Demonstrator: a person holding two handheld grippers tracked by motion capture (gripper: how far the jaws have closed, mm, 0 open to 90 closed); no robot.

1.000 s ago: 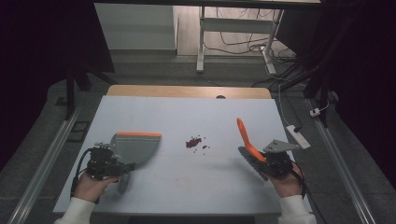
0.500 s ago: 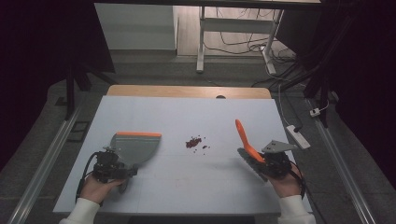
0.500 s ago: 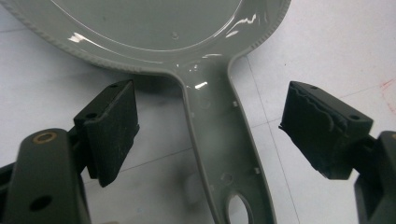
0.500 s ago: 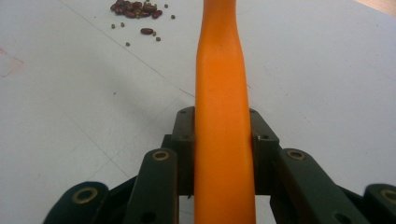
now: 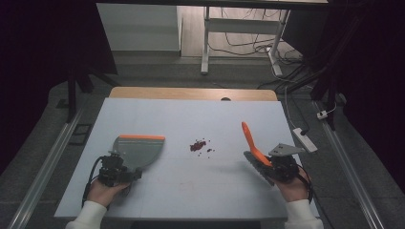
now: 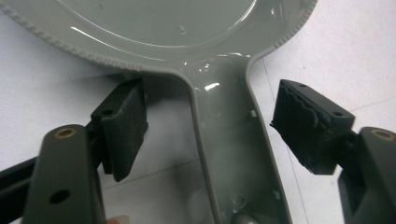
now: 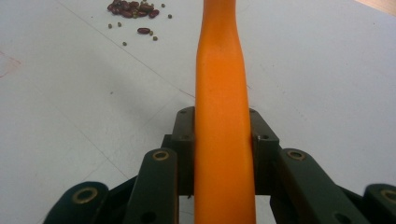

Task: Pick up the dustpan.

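A grey dustpan [image 5: 138, 149] with an orange front lip lies flat on the white table [image 5: 200, 191], left of centre. My left gripper [image 5: 119, 170] sits at its handle. In the left gripper view the jaws of the left gripper [image 6: 212, 123] stand open on either side of the grey dustpan handle [image 6: 229, 144], apart from it. My right gripper [image 5: 276, 168] is shut on the orange handle of a brush [image 5: 249, 140], held tilted with the dark bristles low. That brush handle [image 7: 222, 93] runs up between the jaws of the right gripper [image 7: 222, 135]. A small pile of red beans [image 5: 198, 145] [image 7: 133, 8] lies between the two tools.
A white power strip [image 5: 303, 139] lies at the table's right edge. A wooden strip [image 5: 191, 93] runs along the far edge. Beyond it stand a desk frame and cables on the floor. Metal rails flank the table.
The left hand and gripper have shifted slightly toward the near edge at the dustpan handle. The dustpan, the beans and the right gripper with the brush stay about where they were.
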